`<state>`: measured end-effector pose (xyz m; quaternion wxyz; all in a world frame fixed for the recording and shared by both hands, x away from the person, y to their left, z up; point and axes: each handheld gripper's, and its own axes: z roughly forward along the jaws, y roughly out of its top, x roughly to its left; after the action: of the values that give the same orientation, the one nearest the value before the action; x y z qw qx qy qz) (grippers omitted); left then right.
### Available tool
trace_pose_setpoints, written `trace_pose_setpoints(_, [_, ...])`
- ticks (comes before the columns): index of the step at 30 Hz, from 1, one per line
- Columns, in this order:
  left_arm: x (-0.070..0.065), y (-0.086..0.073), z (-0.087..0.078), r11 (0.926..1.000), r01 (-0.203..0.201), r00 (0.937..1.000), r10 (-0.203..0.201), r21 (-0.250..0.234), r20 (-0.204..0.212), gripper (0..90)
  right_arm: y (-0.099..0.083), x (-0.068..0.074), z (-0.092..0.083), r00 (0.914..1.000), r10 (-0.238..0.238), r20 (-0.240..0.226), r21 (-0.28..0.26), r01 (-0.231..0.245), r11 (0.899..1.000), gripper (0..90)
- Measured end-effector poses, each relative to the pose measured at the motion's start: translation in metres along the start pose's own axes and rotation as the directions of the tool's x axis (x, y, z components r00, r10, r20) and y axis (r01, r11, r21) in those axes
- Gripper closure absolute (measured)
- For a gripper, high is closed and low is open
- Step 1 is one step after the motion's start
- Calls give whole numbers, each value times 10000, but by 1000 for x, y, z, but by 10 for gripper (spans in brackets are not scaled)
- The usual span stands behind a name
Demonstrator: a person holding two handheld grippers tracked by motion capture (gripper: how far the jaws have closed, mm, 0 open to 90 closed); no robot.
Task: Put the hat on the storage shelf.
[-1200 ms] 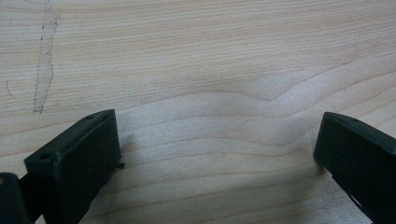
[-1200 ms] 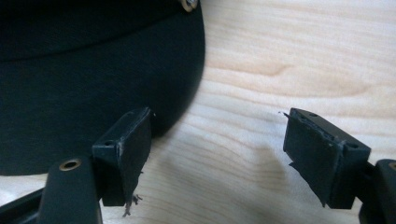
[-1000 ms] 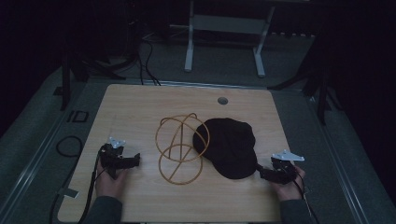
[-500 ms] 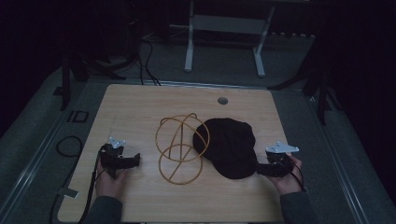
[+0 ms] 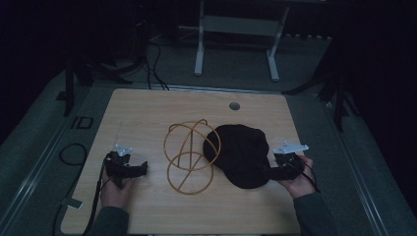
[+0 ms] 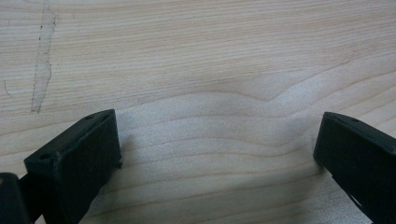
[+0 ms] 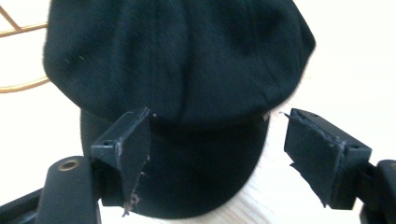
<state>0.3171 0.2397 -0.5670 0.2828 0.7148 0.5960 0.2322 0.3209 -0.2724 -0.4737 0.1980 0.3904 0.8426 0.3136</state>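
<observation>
Here, right gripper (image 7: 217, 158) at cap (image 7: 177, 60).

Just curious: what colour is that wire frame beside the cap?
Golden yellow wire frame, clearest in the high view.

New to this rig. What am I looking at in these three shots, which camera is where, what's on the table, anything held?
There is no robot arm here: a person holds a two-jaw gripper in each hand at a wooden table. The high view comes from a fixed camera above the person's side, looking forward and down. The other two come from cameras riding on the grippers, looking along their black jaws.

On the table lie a black cap and, touching its left edge, a gold wire frame of looped rings.

The left gripper sits near the left edge, jaws wide apart over bare wood, holding nothing. The right gripper is at the cap's brim, jaws open on either side of it, not closed on it.
</observation>
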Motion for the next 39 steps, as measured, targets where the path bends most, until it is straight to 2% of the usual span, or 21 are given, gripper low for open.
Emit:
trace_pose_setpoints(1, [0, 0, 0, 10000, -3, 10000, 3, 1, -1, 1, 11, 2, 1, 9996, -279, -108, 41, 280, 9996, 215])
trace_pose_setpoints(4, [0, 0, 0, 10000, 1, 10000, -1, 9, 2, 1, 21, 4, 3, 9986, -495, -190, 73, 497, 9987, 205])
trace_pose_setpoints(6, [0, 0, 0, 10000, -2, 10000, 2, 12, 5, 1, 24, 4, 3, 9983, -528, -240, 79, 530, 9986, 202])
trace_pose_setpoints(10, [0, 0, 0, 10000, -2, 10000, 2, 10, 7, 1, 37, 5, 5, 9962, -470, -737, -20, 469, 9989, 178])
trace_pose_setpoints(19, [0, 0, 0, 10000, -2, 10000, 2, 11, 7, 1, 52, 10, 13, 9949, -651, -765, 218, 670, 9975, 142])
trace_pose_setpoints(24, [0, 0, 0, 10000, 2, 10000, -2, 11, 5, 1, 58, 11, 18, 9962, -539, -691, 321, 563, 9979, 139])
trace_pose_setpoints(30, [0, 0, 0, 10000, 21, 10000, -21, -6, 1, 1, 71, 19, 30, 9932, -853, -797, 570, 900, 9943, 125])
trace_pose_setpoints(39, [0, 0, 0, 10000, 9, 10000, -9, -8, 0, 1, 82, 27, 41, 9918, -886, -925, 801, 961, 9921, 111])
